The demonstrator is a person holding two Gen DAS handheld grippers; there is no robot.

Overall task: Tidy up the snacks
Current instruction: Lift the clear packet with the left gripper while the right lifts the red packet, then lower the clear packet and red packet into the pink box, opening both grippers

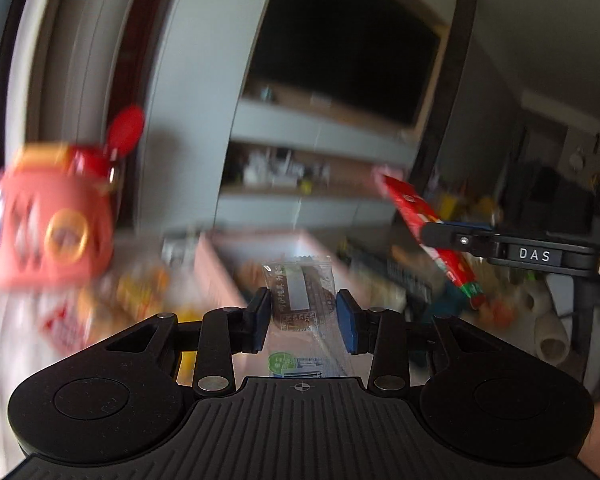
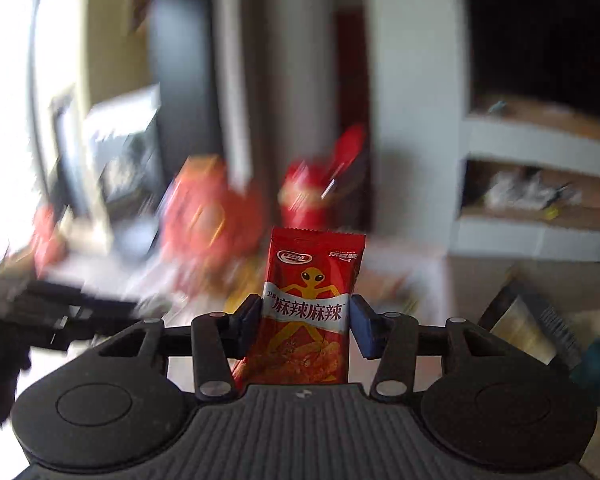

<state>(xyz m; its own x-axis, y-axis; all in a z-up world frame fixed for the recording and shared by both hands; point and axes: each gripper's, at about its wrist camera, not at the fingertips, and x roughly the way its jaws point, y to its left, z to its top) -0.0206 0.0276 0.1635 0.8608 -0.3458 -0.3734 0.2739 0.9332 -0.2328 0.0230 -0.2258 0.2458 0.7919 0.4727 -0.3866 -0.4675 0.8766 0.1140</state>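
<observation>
Two packets are mid-carry: the left gripper pinches a clear wafer packet, the right gripper a red spicy packet. Beyond lies a pink box (blurred), probably where each must be released.

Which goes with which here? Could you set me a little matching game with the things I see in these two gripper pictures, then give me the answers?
Things:
1. red snack packet
2. clear-wrapped brown snack
3. pink basket
4. dark screen

Descriptions:
A. on the wall, above the shelves
B. held in the right gripper
C. blurred, off to the left of the left gripper's view
D. held in the left gripper

Pairs: 1-B, 2-D, 3-C, 4-A
</observation>
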